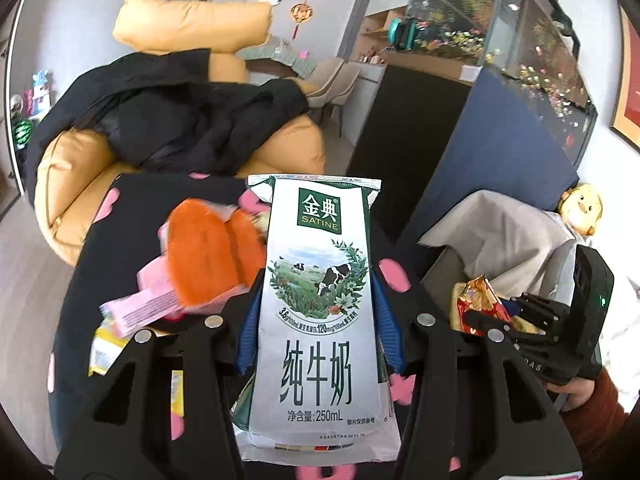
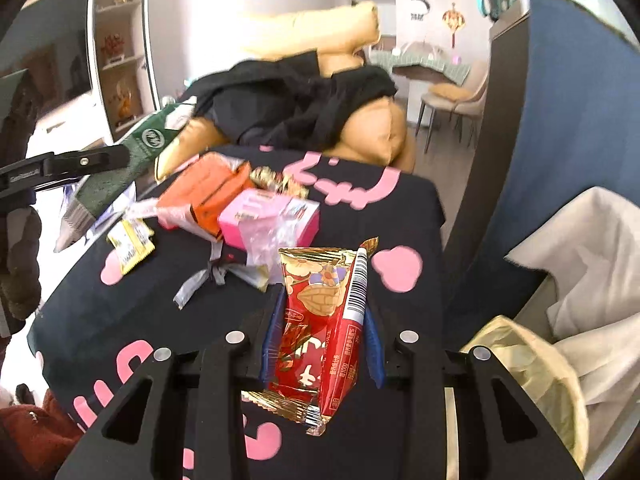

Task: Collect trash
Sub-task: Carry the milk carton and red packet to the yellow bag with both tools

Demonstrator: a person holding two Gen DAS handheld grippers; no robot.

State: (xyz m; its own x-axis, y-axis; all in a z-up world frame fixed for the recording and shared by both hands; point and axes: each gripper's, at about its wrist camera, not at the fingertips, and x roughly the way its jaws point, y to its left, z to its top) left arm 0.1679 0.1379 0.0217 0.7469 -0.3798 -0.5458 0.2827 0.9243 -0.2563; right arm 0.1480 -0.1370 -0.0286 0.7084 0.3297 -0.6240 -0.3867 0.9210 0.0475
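Observation:
My left gripper [image 1: 316, 280] is shut on a flattened white milk carton [image 1: 318, 304], held upright above the black cloth with pink shapes [image 1: 124, 264]; it also shows at the left of the right wrist view [image 2: 120, 164]. My right gripper [image 2: 324, 300] is shut on a red and gold snack wrapper [image 2: 324, 328]; it also shows in the left wrist view [image 1: 480, 308]. On the cloth lie an orange pack [image 2: 212, 192], a pink box [image 2: 272, 220], a yellow sachet [image 2: 132, 244], clear plastic film and a grey strip [image 2: 192, 284].
A bin lined with a pale yellow bag [image 2: 532, 384] stands at the right, beside white cloth [image 2: 588, 272]. An orange sofa [image 1: 72, 184] with black clothing [image 1: 168, 120] lies behind. A dark blue cabinet [image 1: 480, 148] with a fish tank stands far right.

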